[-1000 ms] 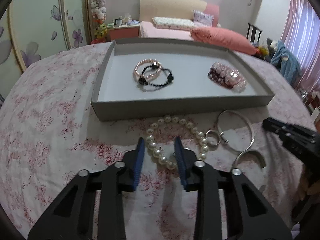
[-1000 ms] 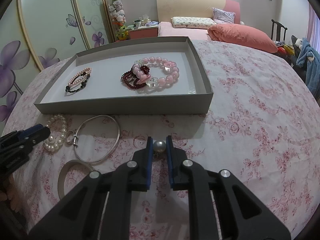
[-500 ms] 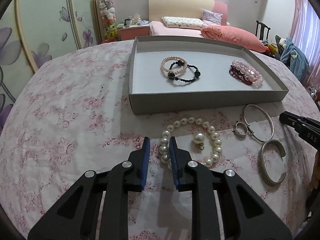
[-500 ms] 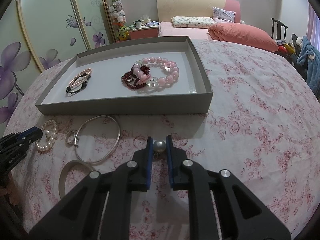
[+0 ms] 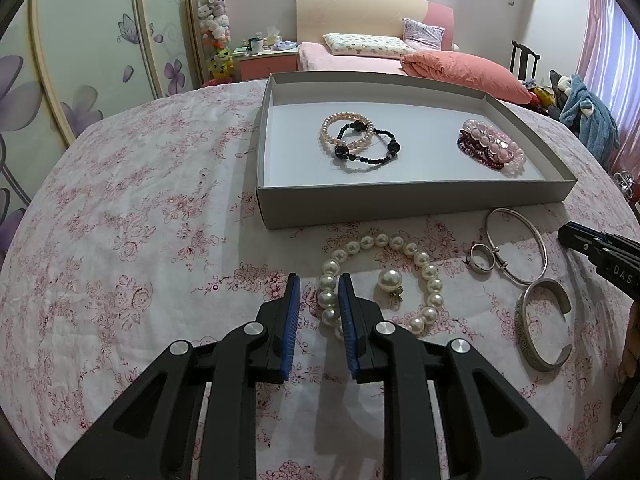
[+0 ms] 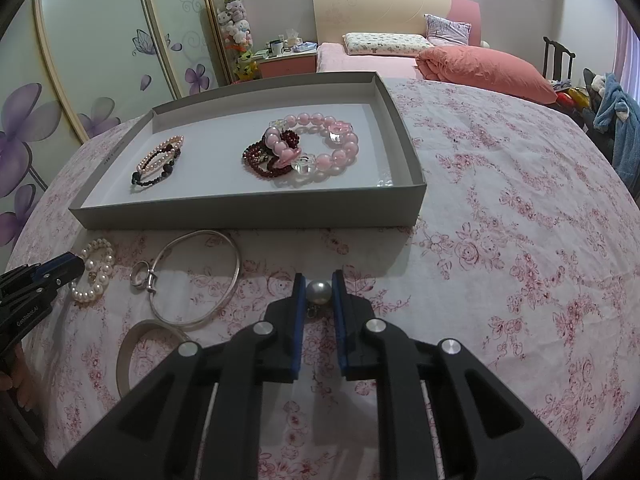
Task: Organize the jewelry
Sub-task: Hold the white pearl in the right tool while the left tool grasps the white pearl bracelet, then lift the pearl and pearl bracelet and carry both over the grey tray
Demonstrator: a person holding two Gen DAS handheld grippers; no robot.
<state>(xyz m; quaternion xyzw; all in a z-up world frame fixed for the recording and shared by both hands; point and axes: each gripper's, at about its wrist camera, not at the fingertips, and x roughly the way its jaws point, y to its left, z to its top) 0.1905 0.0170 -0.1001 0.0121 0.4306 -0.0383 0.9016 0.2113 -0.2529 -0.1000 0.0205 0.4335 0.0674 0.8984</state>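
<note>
Right gripper (image 6: 317, 292) clamped on a single pearl earring (image 6: 319, 292), held just above the floral-clothed bench (image 6: 500, 248), near side of the grey tray (image 6: 248, 212). Left gripper (image 5: 318, 296) narrowly parted and empty, hovering low at the left edge of the pearl bracelet (image 5: 380, 280), the right pad overlapping its near-left beads, nothing between the pads. Inside the bracelet's ring, a second pearl earring (image 5: 390, 280) lying on the cloth. To the right, a small ring (image 5: 482, 258) touching a thin silver bangle (image 5: 516, 246), and nearer still an open silver cuff (image 5: 540, 328). In the tray's left part, a pink pearl bracelet (image 5: 346, 134) overlapped by a black beaded one (image 5: 370, 148); at the right, a pink bead bracelet (image 6: 320, 148) over a dark red strand (image 6: 260, 160). Beyond the bench, a bed (image 5: 360, 60) with an orange quilt.
</note>
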